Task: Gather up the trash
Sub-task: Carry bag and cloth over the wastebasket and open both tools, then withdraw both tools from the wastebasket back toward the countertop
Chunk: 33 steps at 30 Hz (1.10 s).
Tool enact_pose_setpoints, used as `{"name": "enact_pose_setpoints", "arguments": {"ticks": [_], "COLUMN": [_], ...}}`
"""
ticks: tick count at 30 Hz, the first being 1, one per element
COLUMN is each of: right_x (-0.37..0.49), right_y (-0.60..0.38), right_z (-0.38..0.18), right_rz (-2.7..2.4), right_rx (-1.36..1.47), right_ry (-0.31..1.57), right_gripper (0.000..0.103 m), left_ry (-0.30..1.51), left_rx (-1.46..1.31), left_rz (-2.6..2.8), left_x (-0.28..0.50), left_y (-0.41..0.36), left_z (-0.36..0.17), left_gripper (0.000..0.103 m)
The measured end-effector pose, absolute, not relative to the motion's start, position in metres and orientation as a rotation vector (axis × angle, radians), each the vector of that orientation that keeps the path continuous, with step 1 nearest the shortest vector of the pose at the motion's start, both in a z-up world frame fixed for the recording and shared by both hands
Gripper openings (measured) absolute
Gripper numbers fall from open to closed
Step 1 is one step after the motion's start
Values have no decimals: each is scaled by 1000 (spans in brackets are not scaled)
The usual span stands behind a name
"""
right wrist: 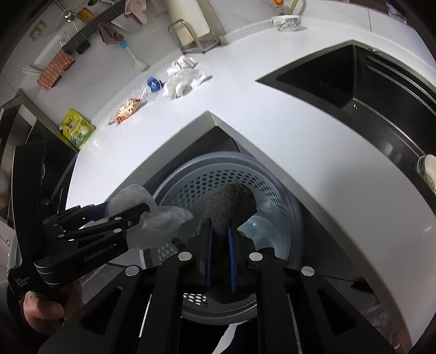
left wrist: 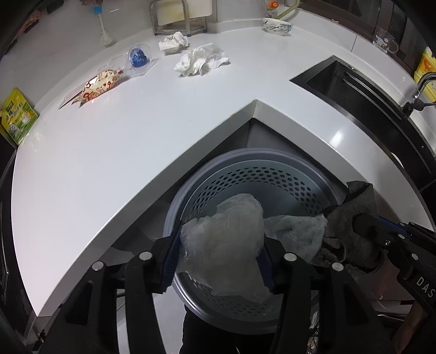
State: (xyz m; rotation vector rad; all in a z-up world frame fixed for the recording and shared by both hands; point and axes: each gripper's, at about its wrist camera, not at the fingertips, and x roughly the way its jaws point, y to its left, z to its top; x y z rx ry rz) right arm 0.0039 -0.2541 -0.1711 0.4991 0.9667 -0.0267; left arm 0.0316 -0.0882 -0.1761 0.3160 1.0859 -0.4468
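Note:
A grey perforated trash bin (left wrist: 253,174) (right wrist: 223,174) stands on the floor in the inner corner of the white counter. My left gripper (left wrist: 222,256) (right wrist: 147,215) is over the bin, its jaws wide apart around a crumpled clear plastic bag (left wrist: 226,237) (right wrist: 160,220). My right gripper (right wrist: 220,239) (left wrist: 362,226) is shut on a dark grey cloth (right wrist: 231,204) (left wrist: 351,220) and holds it over the bin. On the counter lie two crumpled white tissues (left wrist: 201,60) (right wrist: 182,81), a clear cup with a blue thing inside (left wrist: 139,58) (right wrist: 152,84) and a patterned snack wrapper (left wrist: 95,87) (right wrist: 125,110).
A black sink (left wrist: 354,92) (right wrist: 354,81) is set in the counter on the right, with a tap (left wrist: 419,89). A patterned bowl (left wrist: 276,26) (right wrist: 286,21), a metal rack (left wrist: 177,16) and a green packet (left wrist: 17,115) (right wrist: 77,129) stand further off.

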Motion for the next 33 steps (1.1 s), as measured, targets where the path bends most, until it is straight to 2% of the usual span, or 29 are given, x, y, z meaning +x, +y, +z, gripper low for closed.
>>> {"name": "enact_pose_setpoints", "arguments": {"ticks": [1,3,5,7,24,33], "right_x": [4,4,3,2,4,22], "right_y": [-254,-254,-255,-255,-255,-251], "right_z": [-173,-175,-174,-172,-160,-136], "right_rz": [-24,-21,-19,-28,-8,-11], "right_rx": [498,499,501,491,488,490], "right_ry": [976,980,975,964,951,903], "right_gripper": [10,12,20,34,35,42], "left_ry": [1090,1091,1089,1086,1060,996], "left_rx": [311,303,303,297,270,252], "left_rz": [-439,-431,-422,-410,-374,-351], "left_x": [31,31,31,30,34,52], "left_y": [-87,-85,-84,-82,-72,-56], "left_z": [-177,-176,-175,-174,-159,-132], "left_gripper": [61,65,70,77,81,85]}}
